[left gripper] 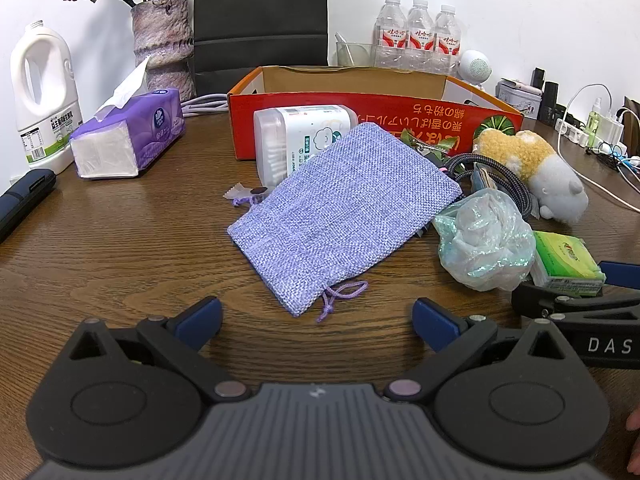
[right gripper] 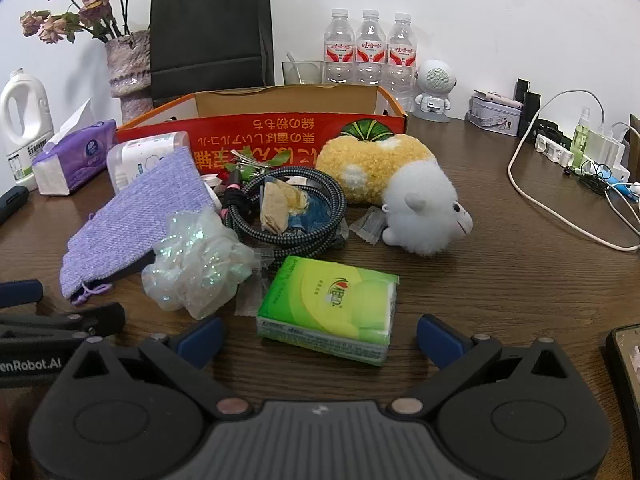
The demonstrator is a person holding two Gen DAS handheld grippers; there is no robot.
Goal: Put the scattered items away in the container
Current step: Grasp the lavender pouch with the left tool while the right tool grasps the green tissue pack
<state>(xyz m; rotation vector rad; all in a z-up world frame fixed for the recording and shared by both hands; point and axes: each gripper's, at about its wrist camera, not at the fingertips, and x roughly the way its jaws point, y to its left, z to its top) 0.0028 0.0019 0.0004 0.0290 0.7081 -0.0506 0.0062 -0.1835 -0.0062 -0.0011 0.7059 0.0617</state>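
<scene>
A red cardboard box [left gripper: 400, 110] [right gripper: 280, 136] stands open at the back of the wooden table. In front of it lie a purple woven pouch [left gripper: 340, 216] [right gripper: 136, 220], a white cotton-swab tub [left gripper: 296, 136] [right gripper: 144, 156], a crumpled clear bag [left gripper: 484, 240] [right gripper: 196, 264], a coiled braided cable [right gripper: 288, 200], a yellow-and-white plush toy [left gripper: 532, 168] [right gripper: 400, 188] and a green tissue pack [left gripper: 568, 260] [right gripper: 332, 308]. My left gripper [left gripper: 318, 322] stands open just short of the pouch. My right gripper [right gripper: 320, 338] stands open, its fingers either side of the tissue pack's near end without touching.
A purple tissue box [left gripper: 132, 132], a white jug [left gripper: 40, 96], a vase of dried flowers [left gripper: 162, 44] and a black paper bag [left gripper: 260, 20] stand at the back left. Three water bottles [right gripper: 370, 48], a small white speaker [right gripper: 434, 88] and charger cables [right gripper: 560, 200] are at the back right.
</scene>
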